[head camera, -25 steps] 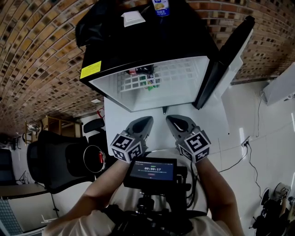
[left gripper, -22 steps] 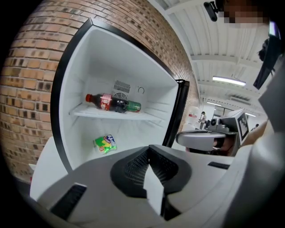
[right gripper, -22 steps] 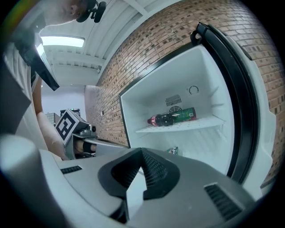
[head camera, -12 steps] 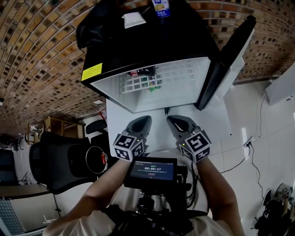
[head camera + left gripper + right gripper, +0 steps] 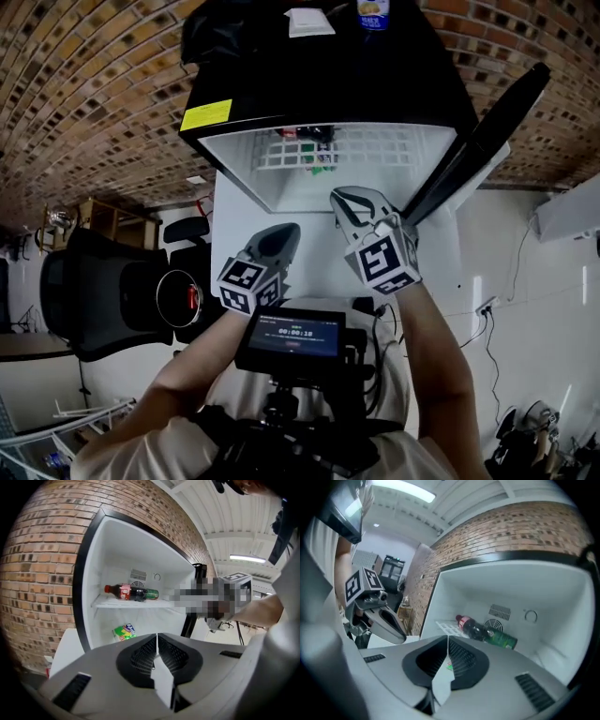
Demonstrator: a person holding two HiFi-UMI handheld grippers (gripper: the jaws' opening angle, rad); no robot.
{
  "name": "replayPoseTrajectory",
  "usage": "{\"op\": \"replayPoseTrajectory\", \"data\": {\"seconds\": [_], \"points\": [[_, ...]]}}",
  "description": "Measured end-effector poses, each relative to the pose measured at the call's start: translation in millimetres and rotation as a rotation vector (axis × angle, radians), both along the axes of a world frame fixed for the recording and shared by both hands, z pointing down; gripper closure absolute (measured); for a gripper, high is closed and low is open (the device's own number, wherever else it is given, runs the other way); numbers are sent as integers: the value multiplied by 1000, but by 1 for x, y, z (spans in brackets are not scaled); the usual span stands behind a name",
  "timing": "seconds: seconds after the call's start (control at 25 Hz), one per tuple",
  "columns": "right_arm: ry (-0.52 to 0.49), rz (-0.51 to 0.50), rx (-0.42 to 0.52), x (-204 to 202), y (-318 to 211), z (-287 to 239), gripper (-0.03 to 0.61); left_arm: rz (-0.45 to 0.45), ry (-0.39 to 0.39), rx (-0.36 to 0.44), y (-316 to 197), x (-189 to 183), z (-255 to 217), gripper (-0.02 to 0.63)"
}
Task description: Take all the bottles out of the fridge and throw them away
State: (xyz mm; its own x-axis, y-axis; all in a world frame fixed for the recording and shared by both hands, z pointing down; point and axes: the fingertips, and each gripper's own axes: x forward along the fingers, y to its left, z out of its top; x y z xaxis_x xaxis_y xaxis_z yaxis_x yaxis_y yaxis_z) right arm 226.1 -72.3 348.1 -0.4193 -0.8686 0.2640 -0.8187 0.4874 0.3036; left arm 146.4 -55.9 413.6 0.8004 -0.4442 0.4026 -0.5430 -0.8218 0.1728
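Head view: the fridge stands at 12 o'clock with its door swung out toward 2 o'clock. Its white inside faces the person, and a wire shelf crosses it. One bottle stands upright on the fridge's black top, at the frame's upper edge. The left claw sits just left of centre. The right claw is higher, close to the fridge opening. Both are pressed together and carry nothing.

Left gripper view: the claw has just eased a hair, yet its tips meet with nothing between them. Inside the fridge at 11 o'clock, a cola bottle and a green bottle lie end to end on the shelf. A green and yellow packet lies on the fridge floor below them.

Right gripper view: the claw is pressed together and empty. Just past its tips, at 1 o'clock, the cola bottle and the green bottle lie on the shelf, touching. The left claw shows at 9 o'clock.
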Motion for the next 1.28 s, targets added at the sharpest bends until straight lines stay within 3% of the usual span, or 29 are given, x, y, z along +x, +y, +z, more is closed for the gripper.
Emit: {"op": "replayPoseTrajectory", "data": {"seconds": [0.12, 0.24, 0.48, 0.76, 0.96, 1.16, 1.28], "points": [[170, -23, 27, -5, -31, -11, 548, -54, 13, -20, -2, -21, 3, 592], [294, 7, 13, -6, -68, -13, 385, -72, 24, -32, -7, -43, 4, 592], [631, -1, -2, -5, -135, -2, 354, -212, 52, -67, -10, -94, 11, 592], [988, 18, -130, 0, -170, 33, 301, -303, 70, -91, -15, -135, 20, 591], [1006, 12, -198, -1, -174, 36, 292, -310, 80, -99, -19, -143, 21, 592], [793, 1, -305, 2, -180, 30, 295, -291, 82, -109, -16, -141, 24, 591], [826, -8, -259, 0, -180, 32, 309, -297, 85, -114, -16, -147, 24, 591]]}}
